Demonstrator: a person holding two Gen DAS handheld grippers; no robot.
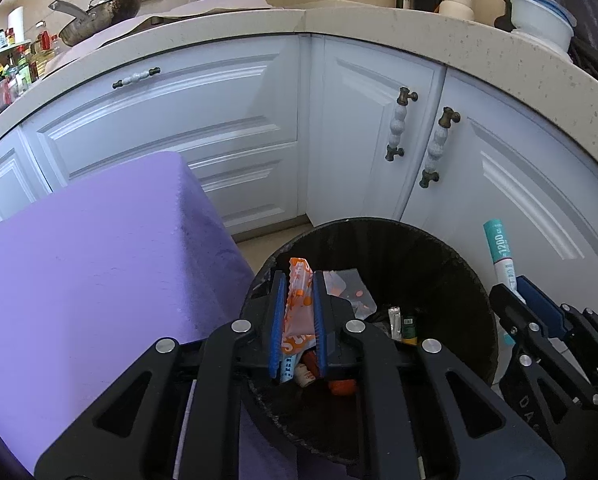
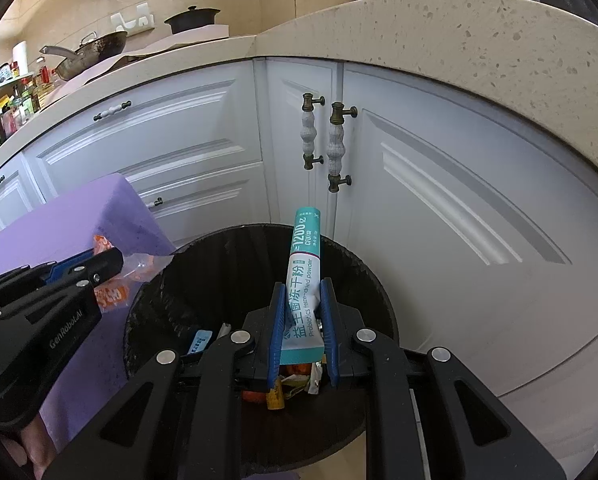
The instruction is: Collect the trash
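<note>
The left gripper (image 1: 299, 312) is closed on a crinkly orange-and-white plastic snack wrapper (image 1: 297, 300), pinched flat between the blue pads, with its top poking out at twelve o'clock. The right gripper (image 2: 303, 322) is clamped on a long teal-and-white foil sachet of powder (image 2: 303, 280), held near its lower end so the printed top stands out at twelve o'clock, tilted slightly right.

Both pieces look light, thin and limp. The wrapper likely crumples and may cling to the pads on release; the sachet seems a little stiffer and slicker, so a pinch across its flat middle suits it best.

Both are over the mouth of the round black bin lined with a dark bag (image 2: 379, 280), which stands on the floor before the white cabinet doors (image 1: 379, 132). In the left view the sachet shows at three o'clock, beside the rim. Inside the bin lie mixed scraps: clear film with orange dots (image 1: 349, 284), a small silvery packet (image 1: 395, 320), a blue slip (image 2: 200, 340) and orange bits. A purple foam block (image 1: 91, 264) sits at nine o'clock, touching the bin.
</note>
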